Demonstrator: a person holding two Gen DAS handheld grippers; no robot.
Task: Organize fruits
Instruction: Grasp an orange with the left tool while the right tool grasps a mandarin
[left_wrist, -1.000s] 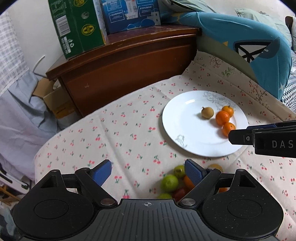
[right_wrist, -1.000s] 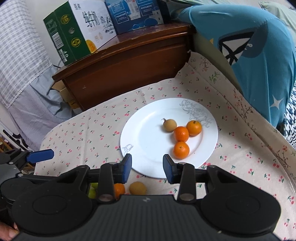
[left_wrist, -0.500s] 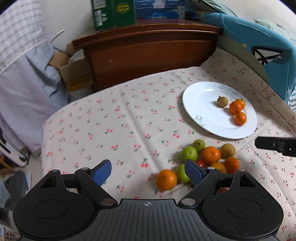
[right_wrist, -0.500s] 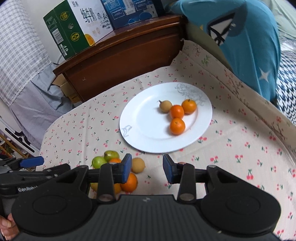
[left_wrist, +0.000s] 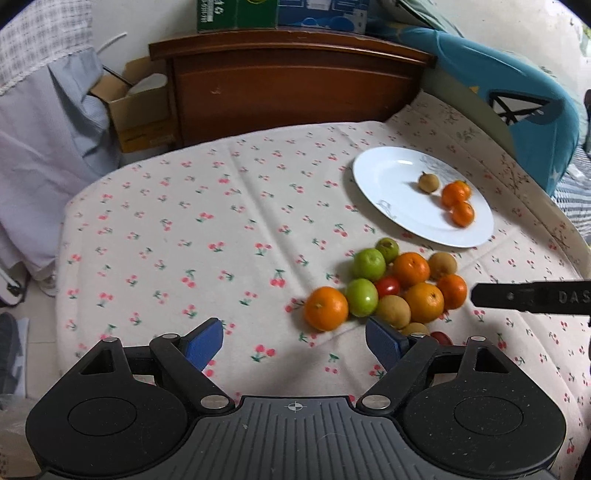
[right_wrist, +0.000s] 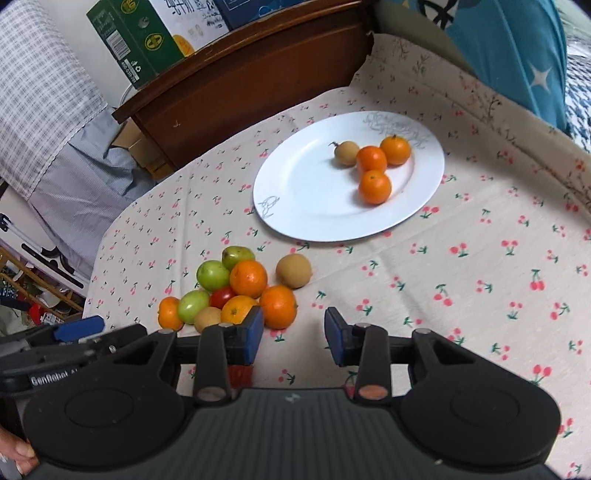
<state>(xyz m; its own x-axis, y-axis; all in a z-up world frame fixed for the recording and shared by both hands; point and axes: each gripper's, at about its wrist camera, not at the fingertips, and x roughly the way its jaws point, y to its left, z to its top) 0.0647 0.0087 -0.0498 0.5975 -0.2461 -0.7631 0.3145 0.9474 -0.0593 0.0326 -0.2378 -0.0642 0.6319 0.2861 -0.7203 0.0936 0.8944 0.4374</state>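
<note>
Where L gripper (left_wrist: 294, 341) hangs, red fruit (left_wrist: 439, 336) half-hidden.

Red fruit (right_wrist: 240, 374) half-hidden behind the right gripper's (right_wrist: 293, 338) finger (kind unclear)

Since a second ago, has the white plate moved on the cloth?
No. The plate sits at the same spot on the cherry cloth, near the headboard; only the cameras shifted.

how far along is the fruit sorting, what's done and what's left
Done: the white plate holds three oranges and one brown fruit. In hand: nothing; the left gripper, its jaws closing, and the right gripper are both empty, near the pile. Left: the pile on the tablecloth of oranges, green fruits, brown fruits and a cherry tomato.
</note>
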